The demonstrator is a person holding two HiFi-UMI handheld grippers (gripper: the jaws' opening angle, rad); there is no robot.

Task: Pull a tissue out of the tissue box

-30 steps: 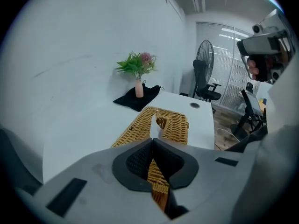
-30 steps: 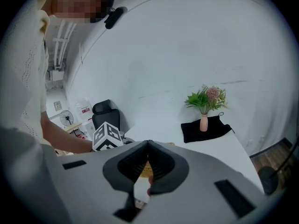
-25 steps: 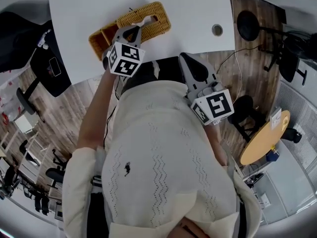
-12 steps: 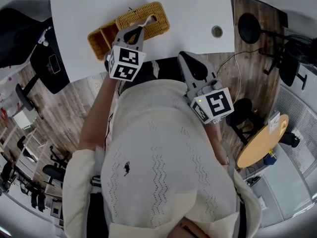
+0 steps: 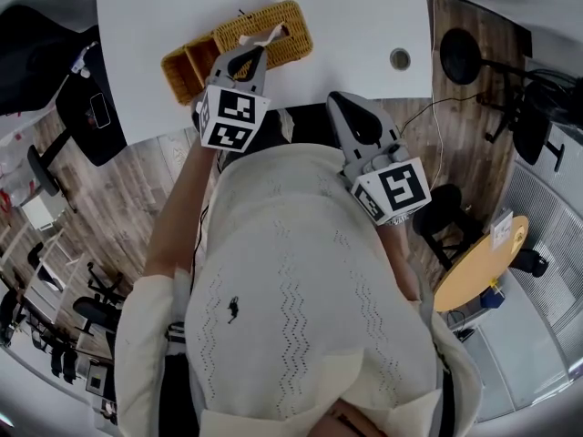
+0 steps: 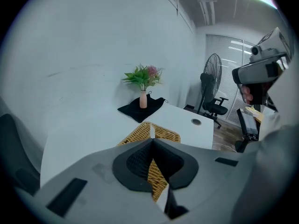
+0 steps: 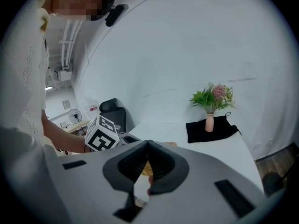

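Over the far left of the white surface (image 5: 355, 12), our left tool (image 5: 257, 55) is pressed together on a strip of tissue (image 5: 271, 35) that rises from the wicker tissue box (image 5: 293, 39). Our right tool (image 5: 337, 100) hangs well apart from the box at the surface's near edge, jaws closed tip to tip on nothing. Beyond the box, a vase of flowers (image 6: 143, 98) stands on a black cloth (image 6: 140, 111).
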